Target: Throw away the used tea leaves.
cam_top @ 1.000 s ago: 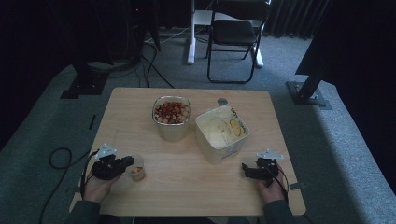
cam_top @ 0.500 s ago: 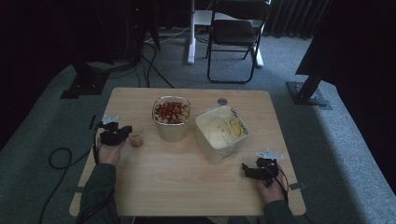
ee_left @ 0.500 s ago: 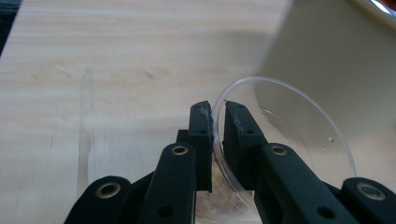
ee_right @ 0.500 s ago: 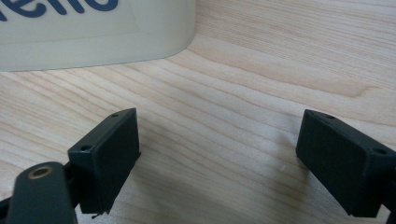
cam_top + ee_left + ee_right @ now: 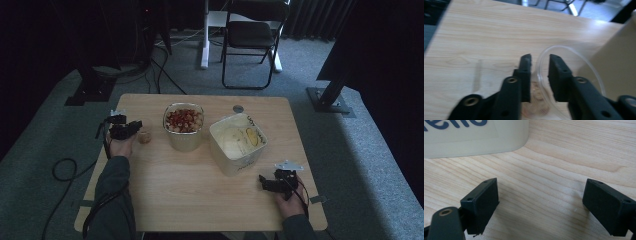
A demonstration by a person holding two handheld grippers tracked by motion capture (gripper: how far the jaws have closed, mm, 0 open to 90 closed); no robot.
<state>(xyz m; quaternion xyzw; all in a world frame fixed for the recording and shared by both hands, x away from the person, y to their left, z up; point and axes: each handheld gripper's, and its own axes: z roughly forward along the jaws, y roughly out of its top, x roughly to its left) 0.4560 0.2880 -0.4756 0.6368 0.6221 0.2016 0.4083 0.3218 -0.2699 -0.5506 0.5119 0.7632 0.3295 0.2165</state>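
A small clear plastic cup (image 5: 144,137) with something brownish in it stands on the table, just left of a round bowl (image 5: 183,120) of red and white pieces. My left gripper (image 5: 136,126) straddles the cup's rim (image 5: 574,50). Its jaws have just been opening, and the pads (image 5: 526,72) stand a little off the thin wall between them. A square cream tub (image 5: 237,142) sits to the right of the bowl. My right gripper (image 5: 261,181) rests near the table's front right, open (image 5: 541,192) with bare wood between its jaws, facing the tub (image 5: 474,137).
The wooden table (image 5: 200,200) has a small grey disc (image 5: 238,108) near its far edge. The bowl's tan wall (image 5: 619,62) stands close beside the cup. A folding chair (image 5: 250,35) and cables lie on the floor beyond the table.
My left hand carried the small cup away from the front edge, along the table's left side, to a spot beside the round bowl. The right hand has kept still.
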